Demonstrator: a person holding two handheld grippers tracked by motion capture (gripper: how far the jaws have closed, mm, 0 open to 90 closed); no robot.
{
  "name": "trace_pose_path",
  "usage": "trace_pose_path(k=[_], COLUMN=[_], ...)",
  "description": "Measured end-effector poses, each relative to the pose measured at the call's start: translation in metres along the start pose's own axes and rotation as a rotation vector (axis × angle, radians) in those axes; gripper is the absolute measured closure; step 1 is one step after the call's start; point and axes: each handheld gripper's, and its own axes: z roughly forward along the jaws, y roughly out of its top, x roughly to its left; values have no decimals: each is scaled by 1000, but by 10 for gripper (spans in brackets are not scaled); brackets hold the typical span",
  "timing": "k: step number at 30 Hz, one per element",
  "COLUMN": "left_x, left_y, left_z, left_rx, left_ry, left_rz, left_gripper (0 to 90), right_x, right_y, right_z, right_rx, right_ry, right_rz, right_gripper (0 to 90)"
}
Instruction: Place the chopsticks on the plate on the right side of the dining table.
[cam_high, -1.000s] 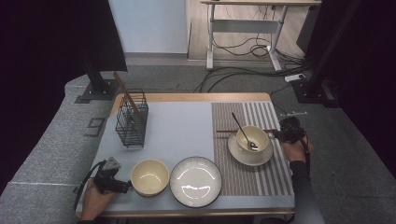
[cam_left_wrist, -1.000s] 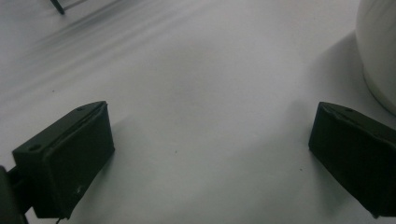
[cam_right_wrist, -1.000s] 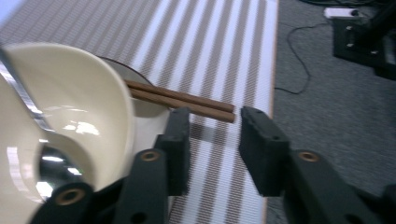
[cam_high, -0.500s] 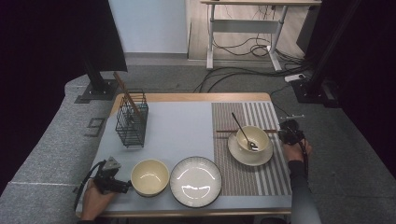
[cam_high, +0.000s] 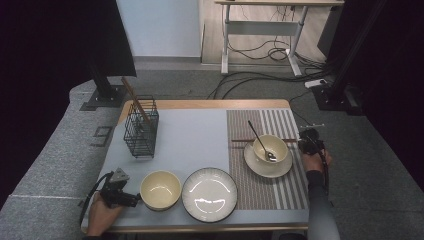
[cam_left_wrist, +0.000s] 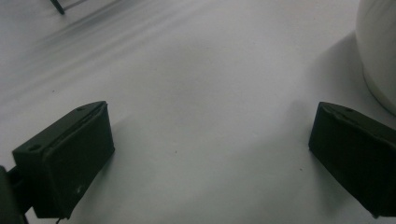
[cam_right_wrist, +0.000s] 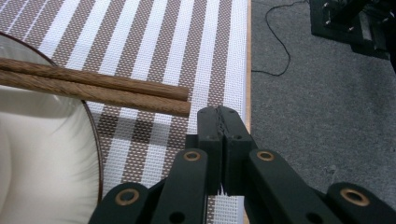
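My left gripper (cam_high: 131, 199) rests on the grey mat at the front left, jaws open and empty, pointing at a cream bowl (cam_high: 160, 189); its pads (cam_left_wrist: 70, 158) stand wide apart over bare mat, with the bowl's wall (cam_left_wrist: 380, 51) at the right edge. My right gripper (cam_high: 306, 144) hovers at the right edge of the striped placemat (cam_high: 250, 190), shut with nothing between its fingertips (cam_right_wrist: 222, 122). Just ahead of it lie two wooden chopsticks (cam_right_wrist: 93, 86) behind a cream bowl (cam_high: 270, 148) on a saucer (cam_high: 260, 169), with a spoon (cam_high: 260, 140) in the bowl.
A ridged plate (cam_high: 209, 194) sits at the front centre. A black wire basket (cam_high: 140, 132) holding a wooden stick stands at the back left. The table's right edge (cam_right_wrist: 247, 70) drops to grey carpet with cables and a desk frame beyond.
The right hand and gripper have drifted slightly nearer along the placemat's right edge. The left gripper has not moved.
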Motion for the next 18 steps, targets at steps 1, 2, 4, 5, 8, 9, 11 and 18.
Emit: trace_pose_path(k=[1,2,4,5,8,9,11,18], left_x=[0,0,0,0,0,0,0,0], left_y=[0,0,0,0,0,0,0,0], left_z=[0,0,0,0,0,0,0,0], left_rx=[0,0,0,0,0,0,0,0], left_ry=[0,0,0,0,0,0,0,0], left_rz=[0,0,0,0,0,0,0,0], left_gripper=[0,0,0,0,0,0,0,0], right_x=[0,-1,-2,-2,-1,-1,-1,0], right_y=[0,0,0,0,0,0,0,1], right_z=[0,1,2,3,4,4,6,7], right_rx=[1,3,7,7,10,10,10,13], right_ry=[-2,-2,-6,-5,-3,-3,-6,-8], right_rz=[-1,0,2,4,7,7,5,5], right_gripper=[879,879,874,873,870,870,869,859])
